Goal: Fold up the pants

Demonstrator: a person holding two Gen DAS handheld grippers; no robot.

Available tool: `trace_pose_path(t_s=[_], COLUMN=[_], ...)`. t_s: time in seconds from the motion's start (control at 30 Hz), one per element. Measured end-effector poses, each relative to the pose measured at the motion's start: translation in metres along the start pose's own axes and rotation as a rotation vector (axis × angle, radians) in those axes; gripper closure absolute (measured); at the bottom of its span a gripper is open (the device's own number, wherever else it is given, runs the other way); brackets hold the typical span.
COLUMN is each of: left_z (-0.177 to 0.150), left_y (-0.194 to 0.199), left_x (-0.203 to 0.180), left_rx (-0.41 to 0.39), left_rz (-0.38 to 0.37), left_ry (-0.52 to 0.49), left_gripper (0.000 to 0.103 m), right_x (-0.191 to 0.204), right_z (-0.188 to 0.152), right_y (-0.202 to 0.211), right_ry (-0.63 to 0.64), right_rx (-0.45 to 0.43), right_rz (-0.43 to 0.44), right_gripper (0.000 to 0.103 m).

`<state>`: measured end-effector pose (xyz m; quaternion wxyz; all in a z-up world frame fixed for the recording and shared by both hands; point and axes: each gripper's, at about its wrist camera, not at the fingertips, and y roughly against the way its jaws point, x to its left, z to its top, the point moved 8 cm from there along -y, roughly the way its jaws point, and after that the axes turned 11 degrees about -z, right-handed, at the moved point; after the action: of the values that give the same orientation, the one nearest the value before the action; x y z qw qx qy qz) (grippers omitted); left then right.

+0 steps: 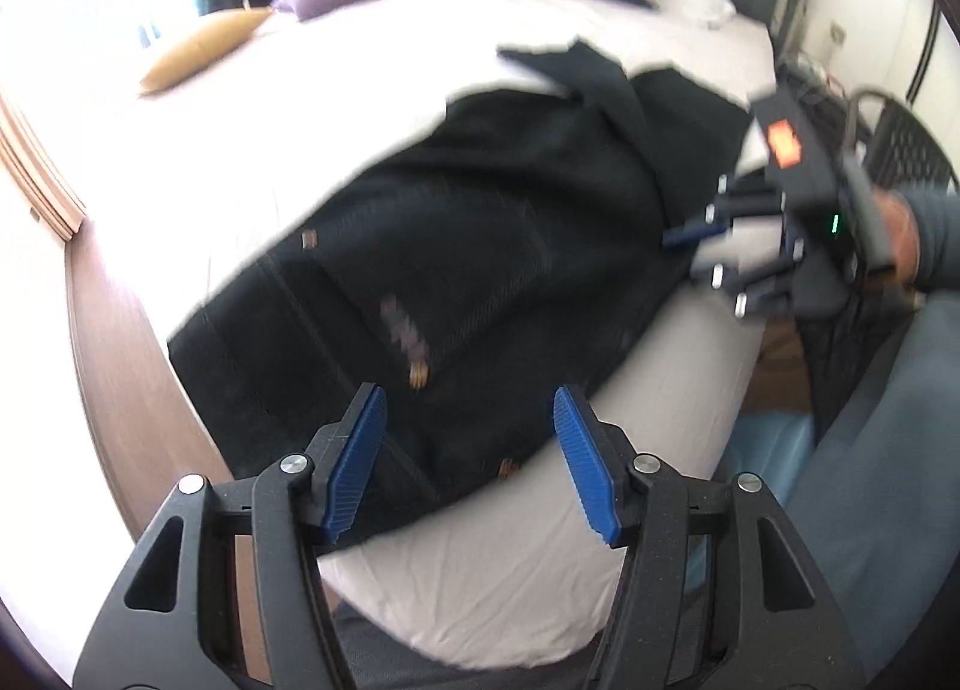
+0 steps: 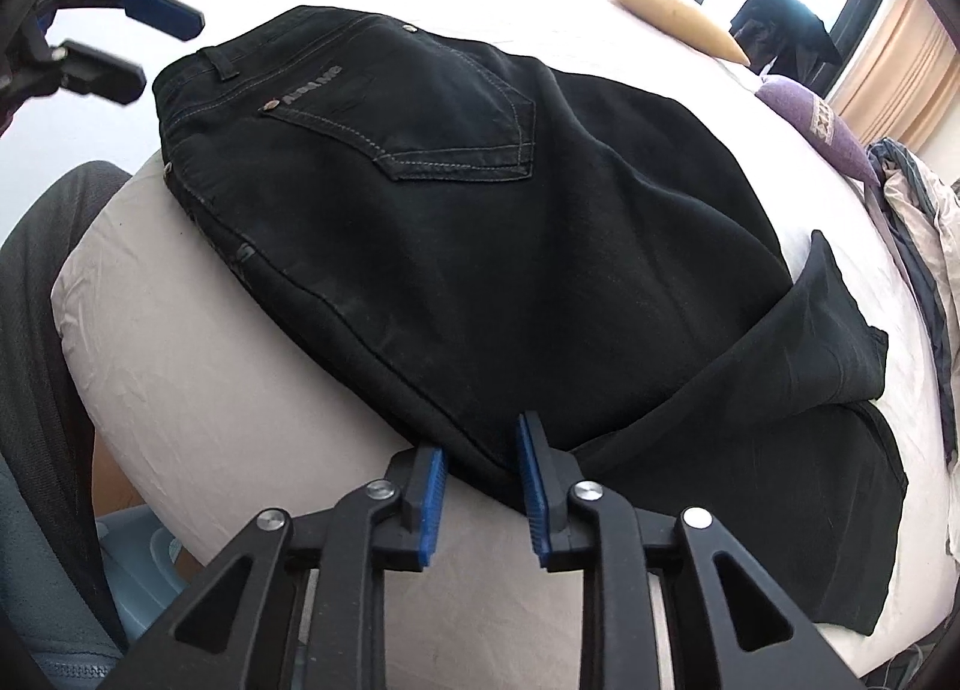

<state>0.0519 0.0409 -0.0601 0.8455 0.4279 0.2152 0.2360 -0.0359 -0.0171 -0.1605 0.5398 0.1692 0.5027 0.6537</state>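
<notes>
Right wrist view looks down on a bed [image 2: 198, 390] with a pale sheet, and on it lie the black pants [image 2: 480, 222], folded in half lengthwise, close to the near edge. Their waistband is at the far left and the legs run to the right, where one hem [image 2: 840, 330] is turned up over the other leg. A back pocket [image 2: 432, 114] faces up; along its top edge is a small metal label with letters, too small for me to read surely. Beyond the pants are a yellow cushion [image 2: 678, 18] and a purple cushion [image 2: 822, 120], with curtains [image 2: 900, 78] behind them.

The right hand-held gripper [image 2: 483, 501] stands at the near edge of the pants with its blue pads apart; the fabric edge passes between them, and they do not press on it. The left hand-held gripper [image 1: 468, 462] hangs over the waistband end, its pads spread wide with nothing between them. On the right device, seen from the left wrist, an orange sticker [image 1: 785, 143] is too blurred to read.
</notes>
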Motion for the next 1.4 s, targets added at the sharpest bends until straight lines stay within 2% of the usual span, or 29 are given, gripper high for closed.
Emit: trace_pose_path(t_s=[0.03,0.1,0.17,0.23,0.33,0.4,0.53,0.67,0.77,0.83,0.9,1.07,1.3,1.37,1.4], left_z=[0.014,0.036,0.056,0.064,0.050,0.032,0.024,0.062,0.095,0.105,0.095,0.098,0.091,0.088,0.088], left_y=[-0.001,-0.011,-0.032,-0.062,-0.115,-0.133,-0.124,-0.104,-0.115,-0.140,-0.166,-0.177,-0.182,-0.180,-0.180], left_x=[-0.004,-0.009,-0.014,-0.016,-0.008,-0.007,-0.010,-0.010,-0.007,-0.005,0.002,0.004,0.007,0.004,0.004], left_rx=[-0.032,-0.080,-0.103,-0.081,0.031,0.078,0.069,-0.029,-0.069,-0.025,0.033,0.005,0.022,0.020,0.019], left_rz=[-0.014,-0.031,-0.049,-0.069,-0.062,-0.045,-0.022,-0.042,-0.065,-0.063,-0.060,-0.057,-0.038,-0.034,-0.033], left_ry=[0.007,0.025,0.044,0.075,0.128,0.127,0.106,0.130,0.166,0.196,0.246,0.267,0.254,0.255,0.256], left_gripper=[0.046,0.046,0.046,0.046,0.046,0.047,0.047,0.047,0.047,0.047,0.047,0.048,0.048,0.048,0.048], right_x=[-0.003,-0.010,-0.014,-0.015,-0.021,-0.037,-0.110,-0.194,-0.248,-0.270,-0.285,-0.310,-0.318,-0.320,-0.320], right_z=[0.002,0.007,0.014,0.016,0.009,0.007,0.008,0.033,0.067,0.085,0.102,0.117,0.105,0.103,0.104], right_y=[0.003,0.011,0.018,0.015,0.010,0.017,0.023,0.014,-0.008,-0.036,-0.068,-0.138,-0.198,-0.203,-0.204], right_ry=[-0.023,-0.091,-0.128,-0.120,-0.152,-0.208,-0.371,-0.542,-0.606,-0.640,-0.672,-0.700,-0.727,-0.735,-0.721], right_rx=[-0.005,-0.030,-0.060,-0.053,-0.026,-0.046,-0.057,-0.058,-0.064,-0.004,0.052,0.194,0.329,0.324,0.317], right_rz=[0.025,0.093,0.113,0.110,0.130,0.145,0.077,0.010,-0.049,-0.081,-0.091,-0.151,-0.184,-0.191,-0.200], right_gripper=[0.049,0.035,0.035,0.035,0.035,0.036,0.036,0.036,0.036,0.036,0.036,0.036,0.036,0.036,0.039])
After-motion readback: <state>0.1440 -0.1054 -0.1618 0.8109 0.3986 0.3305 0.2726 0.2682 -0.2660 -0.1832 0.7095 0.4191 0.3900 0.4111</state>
